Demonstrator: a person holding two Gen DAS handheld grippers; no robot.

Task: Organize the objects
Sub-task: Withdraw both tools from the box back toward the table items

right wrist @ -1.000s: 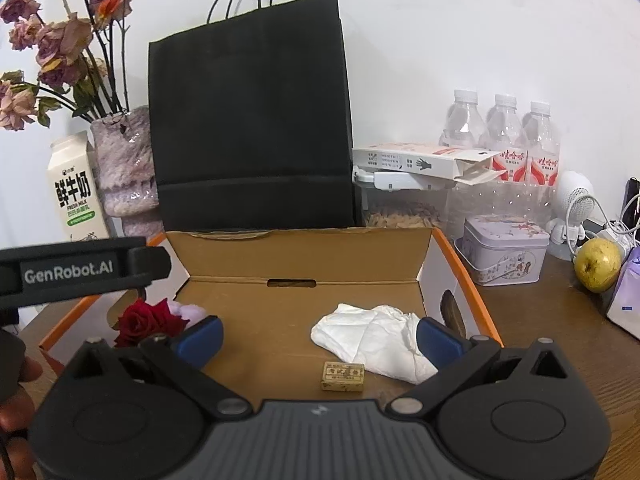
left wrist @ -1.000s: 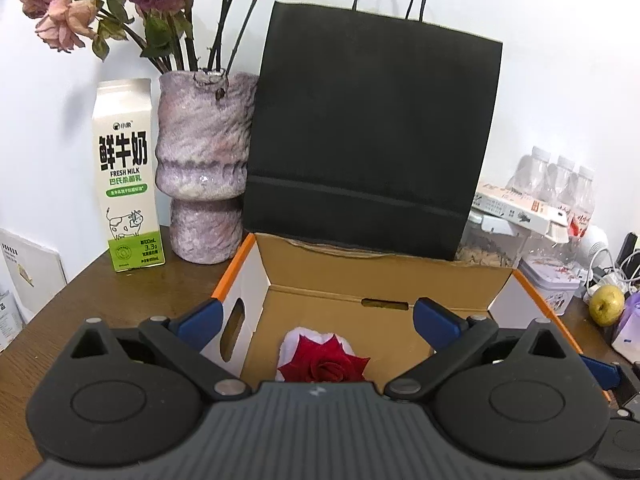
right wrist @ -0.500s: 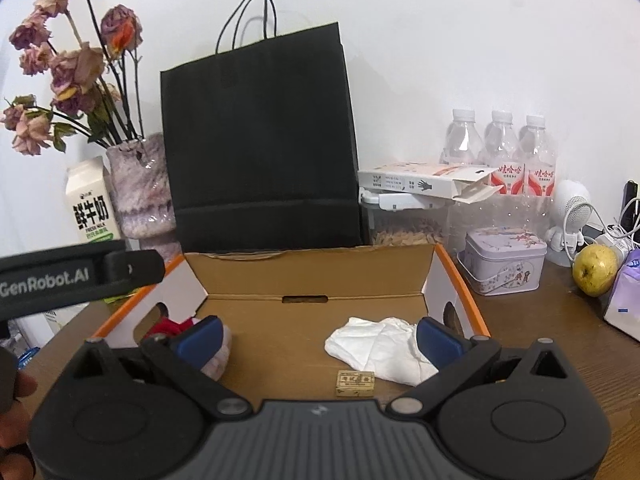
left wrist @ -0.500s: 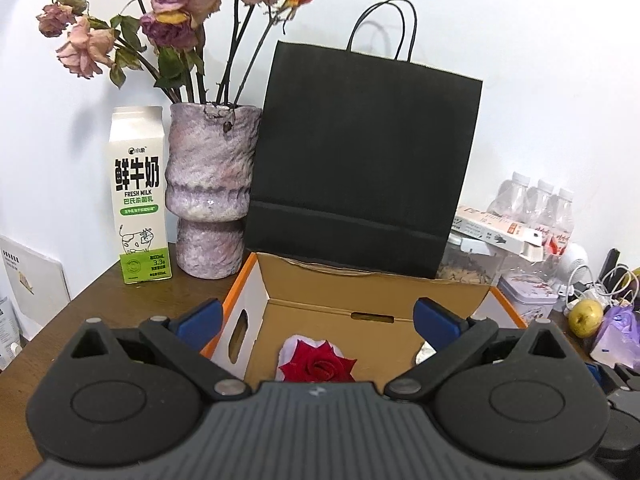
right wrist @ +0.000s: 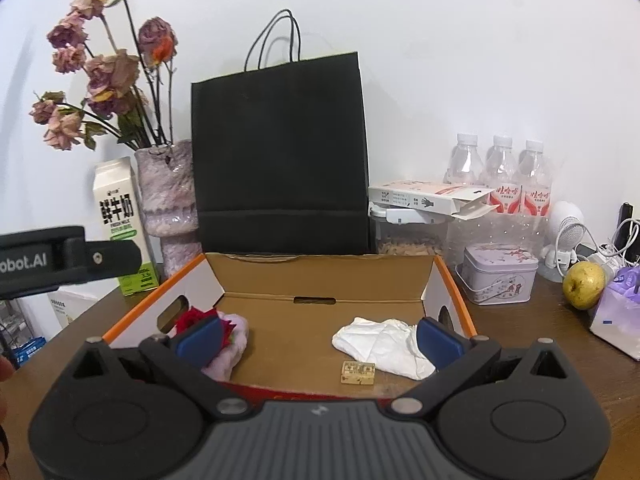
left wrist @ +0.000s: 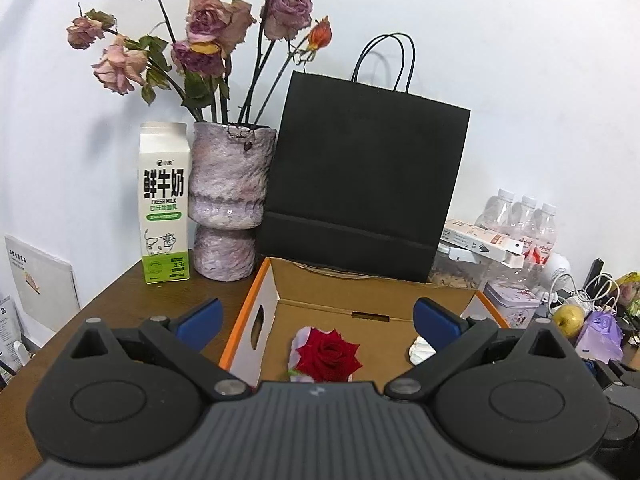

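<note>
on the brown wooden table [right wrist: 532,332] everything crowds toward a white wall. biggest of all is the black paper bag [left wrist: 364,180], upright with its thin handles up, touching the back edge of the cardboard box [right wrist: 328,276]. that box sits open in front of it, orange along its rims, white on the outer side flaps, with a hand slot in each end wall and one in the back wall.

left of the bag stands the mottled purple vase [left wrist: 228,204] holding dried roses [left wrist: 208,36], and just beside the vase, further left, the green and white milk carton [left wrist: 165,204]. on the right of the bag are three water bottles [right wrist: 500,168], a flat white carton [right wrist: 424,198] lying on a clear container, then a small patterned tin [right wrist: 500,280] and a yellow-green pear [right wrist: 583,285] near some white cables.

the left gripper [left wrist: 316,320] hangs above the near edge of the box with its blue-tipped jaws spread wide and nothing between them. the right gripper [right wrist: 320,334] is likewise wide apart and empty, over the box's near wall.

inside the box, toward its left end, lies the red rose [left wrist: 328,356] on a bit of pale pink wrapping. toward the right end lies a crumpled white tissue [right wrist: 384,344], and just in front of it, apart from the rose, a tiny yellowish wrapped block [right wrist: 358,372].
</note>
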